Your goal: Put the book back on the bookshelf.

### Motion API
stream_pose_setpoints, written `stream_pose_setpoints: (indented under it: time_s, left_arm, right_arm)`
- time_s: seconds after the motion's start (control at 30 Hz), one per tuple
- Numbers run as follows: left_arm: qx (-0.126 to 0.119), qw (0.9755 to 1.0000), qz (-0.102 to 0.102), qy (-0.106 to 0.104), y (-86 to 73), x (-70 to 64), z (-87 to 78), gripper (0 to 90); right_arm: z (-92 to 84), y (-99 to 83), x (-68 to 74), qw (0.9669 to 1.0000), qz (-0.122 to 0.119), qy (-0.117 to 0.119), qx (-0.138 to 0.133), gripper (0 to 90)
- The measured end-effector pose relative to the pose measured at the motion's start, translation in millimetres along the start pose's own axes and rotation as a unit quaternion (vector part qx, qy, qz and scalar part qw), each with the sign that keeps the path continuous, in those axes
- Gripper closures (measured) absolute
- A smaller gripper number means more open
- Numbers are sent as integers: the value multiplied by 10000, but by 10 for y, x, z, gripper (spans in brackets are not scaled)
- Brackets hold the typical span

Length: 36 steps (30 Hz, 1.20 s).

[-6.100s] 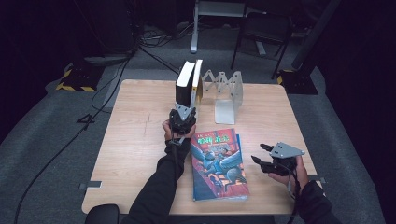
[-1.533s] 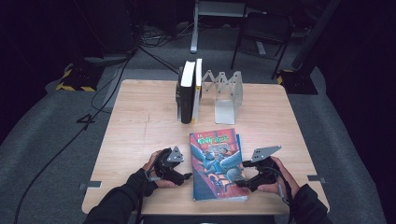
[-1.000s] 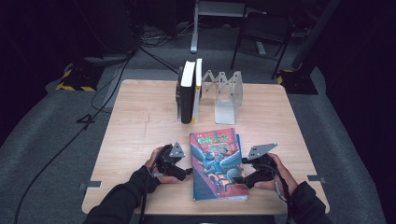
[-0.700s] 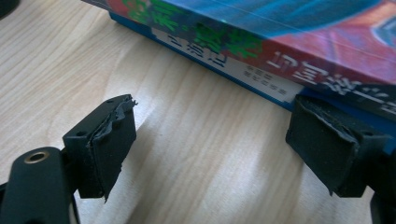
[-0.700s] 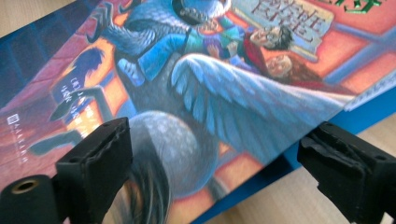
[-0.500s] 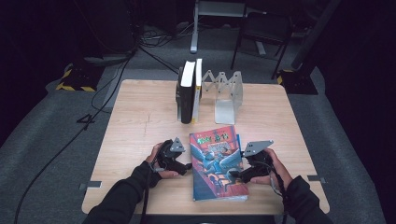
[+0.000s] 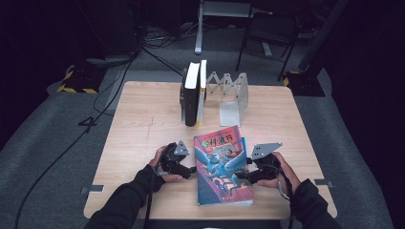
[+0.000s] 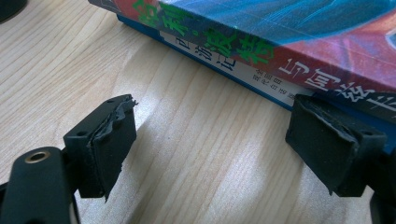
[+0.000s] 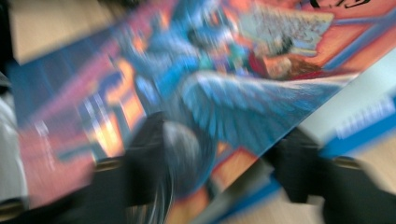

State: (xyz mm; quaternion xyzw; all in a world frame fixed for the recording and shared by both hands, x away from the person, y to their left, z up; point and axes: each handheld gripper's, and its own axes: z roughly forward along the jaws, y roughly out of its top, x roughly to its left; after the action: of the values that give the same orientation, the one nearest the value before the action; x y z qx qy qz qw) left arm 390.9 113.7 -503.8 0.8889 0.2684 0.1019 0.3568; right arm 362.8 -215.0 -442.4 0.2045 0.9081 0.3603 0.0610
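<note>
Right tool closing on the top book's edge

Since a second ago I have brought the right tool (image 7: 249, 174) in against the right edge of the colourful paperback (image 7: 222, 164), the upper of two books stacked flat on the tabletop (image 7: 143, 119) near me, and its jaws have just been closing with that cover between them; the right gripper view is too blurred to tell me whether the pads press yet. My left tool (image 8: 212, 135) sits beside the stack's spine with its jaws apart, nothing between them but bare wood. I judge I am starting to lift this book toward the upright books (image 7: 193, 98) in the bookend rack (image 7: 234, 98).
</note>
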Motion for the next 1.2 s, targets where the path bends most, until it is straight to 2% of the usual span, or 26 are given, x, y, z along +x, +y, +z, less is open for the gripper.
stream_pose_setpoints:
  time_s: [0.03, 0.07, 0.13, 0.17, 0.23, 0.37, 0.5, 0.6, 0.9, 0.97, 1.2]
  left_arm:
    - [2, 10000, 1, 0, 0, 0, -1, 157]
    - [2, 10000, 1, 0, 0, 0, -1, 157]
    - [-1, 10000, -11, 3, -4, -5, -2, 157]
    - [-1, 10000, -11, 3, -4, -5, -2, 157]
    - [1, 10000, -19, 1, -5, -9, -4, 157]
    - [-2, 10000, -16, 8, -6, -9, -4, 157]
    - [-5, 10000, -12, 18, -7, -13, -6, 157]
    - [-3, 10000, -10, 14, -7, -12, -6, 156]
    - [2, 10000, -4, 14, -9, -16, -8, 156]
    - [2, 10000, 2, 9, -9, -17, -9, 157]
    - [5, 10000, 1, -1, -9, -18, -9, 157]
  right_arm:
    - [-30, -49, 10, 9998, 42, -89, 156, 297]
    - [-50, -79, 19, 9998, 57, -78, 190, 295]
    - [-147, -168, 86, 9994, -168, 45, 313, 296]
    - [-147, -168, 86, 9994, -168, 45, 313, 296]
    - [-259, -256, 177, 9986, -375, 137, 337, 336]
    - [-347, -359, 291, 9990, -369, 141, 204, 458]
    - [-435, -440, 354, 9985, -410, 193, 320, 499]
    - [-431, -526, 386, 9984, -377, 220, 346, 543]
    - [-432, -600, 446, 9970, -473, 317, 522, 579]
    - [-402, -600, 463, 9969, -488, 267, 559, 617]
    - [-396, -573, 485, 9970, -554, 279, 473, 661]
